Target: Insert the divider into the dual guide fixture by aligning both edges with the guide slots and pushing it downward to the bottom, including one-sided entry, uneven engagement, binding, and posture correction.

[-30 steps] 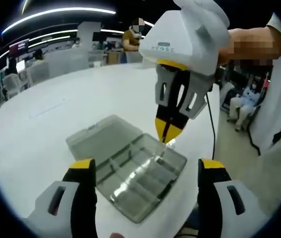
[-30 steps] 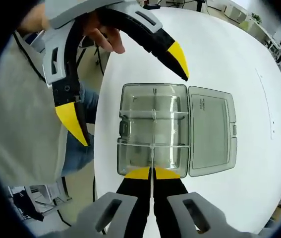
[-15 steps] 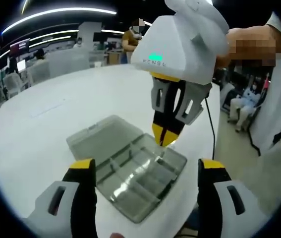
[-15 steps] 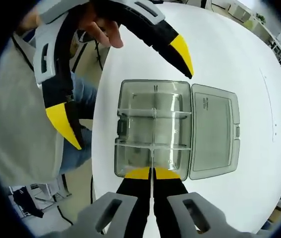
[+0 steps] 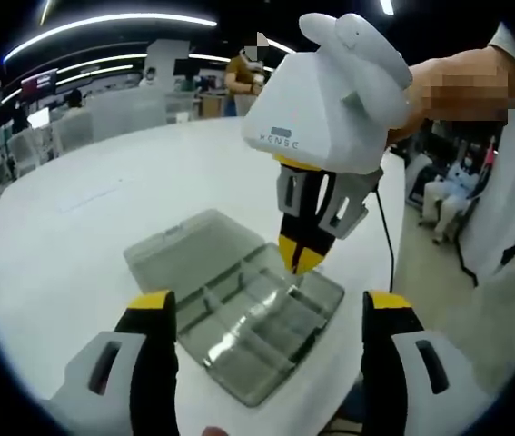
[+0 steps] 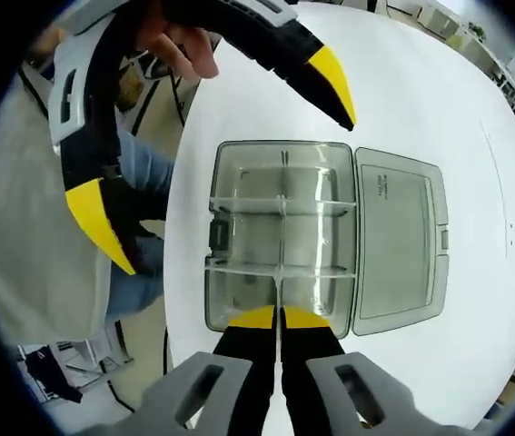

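In the left gripper view I see my left hand-held gripper (image 5: 266, 318) with its two yellow-tipped jaws spread wide and holding nothing, low over the clear plastic box (image 5: 239, 331) that serves as the guide fixture and lies on the white bench (image 5: 75, 218). The right hand-held gripper (image 5: 301, 257) comes down from above, its jaws pressed together over the far right part of the box; the thin clear divider is hard to make out here, so I cannot say from this view how deep it sits. The lid (image 5: 180, 245) lies open flat behind the box. People sit on chairs beyond the bench edge at the right, well apart from the work. In the right gripper view my right hand-held gripper (image 6: 280, 316) pinches a thin clear divider (image 6: 278, 292) between its closed tips, at the near wall of the box (image 6: 280, 236), and the divider runs in line with the middle partition. Two cross partitions already stand in the box, and the open lid (image 6: 401, 241) lies beside it on the right. I judge the divider is entering its slots but is not yet pushed to the bottom; the push down and any correction of tilt are left. The spread left hand-held gripper (image 6: 216, 163) hangs over the far left of the box and may be in the way.
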The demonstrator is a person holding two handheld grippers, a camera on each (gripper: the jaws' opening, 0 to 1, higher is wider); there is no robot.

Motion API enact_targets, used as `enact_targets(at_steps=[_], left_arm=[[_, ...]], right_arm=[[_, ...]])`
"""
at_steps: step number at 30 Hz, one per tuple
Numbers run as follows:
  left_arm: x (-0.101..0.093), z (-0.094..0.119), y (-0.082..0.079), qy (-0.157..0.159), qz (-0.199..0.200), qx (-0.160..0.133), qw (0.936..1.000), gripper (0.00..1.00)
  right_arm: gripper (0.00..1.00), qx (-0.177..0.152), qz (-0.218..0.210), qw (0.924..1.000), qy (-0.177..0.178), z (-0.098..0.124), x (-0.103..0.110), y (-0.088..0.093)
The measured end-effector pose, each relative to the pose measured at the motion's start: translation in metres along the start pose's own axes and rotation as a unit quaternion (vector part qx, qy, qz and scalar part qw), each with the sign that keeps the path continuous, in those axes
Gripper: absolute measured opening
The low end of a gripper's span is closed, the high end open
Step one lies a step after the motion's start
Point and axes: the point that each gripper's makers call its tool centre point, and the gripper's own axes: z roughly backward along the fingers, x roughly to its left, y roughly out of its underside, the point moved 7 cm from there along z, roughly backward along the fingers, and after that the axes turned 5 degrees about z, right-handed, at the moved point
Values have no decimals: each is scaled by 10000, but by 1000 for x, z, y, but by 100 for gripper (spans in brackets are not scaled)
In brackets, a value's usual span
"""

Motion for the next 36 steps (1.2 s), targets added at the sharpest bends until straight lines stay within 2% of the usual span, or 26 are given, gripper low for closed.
enact_targets(at_steps=[7,8,13,22,24,25,27,36], left_arm=[[0,0,0,-2,10,1,10000,82],[-1,0,0,-3,11,3,10000,82],[-1,0,-1,-3,24,-4,10000,82],[1,0,-1,-10,35,-16,10000,81],[0,0,-1,-7,32,-16,10000,81],[0,0,-1,-4,31,-19,10000,81],[0,-1,-1,1,28,-22,10000,81],[-2,1,0,5,21,-4,10000,81]], right_arm=[[0,-20,-61,10000,-22,-2,1,-1],[0,-51,-215,9997,-64,-2,0,-1],[0,-82,-413,9990,-163,0,-2,-1],[0,-4,-372,9992,-153,7,-1,-4],[0,-31,-478,9987,-180,10,-2,-4],[0,-21,-685,9972,-285,11,2,-4],[0,-9,-364,9992,-156,9,1,-4],[0,-32,-192,9998,-77,9,3,-5]])
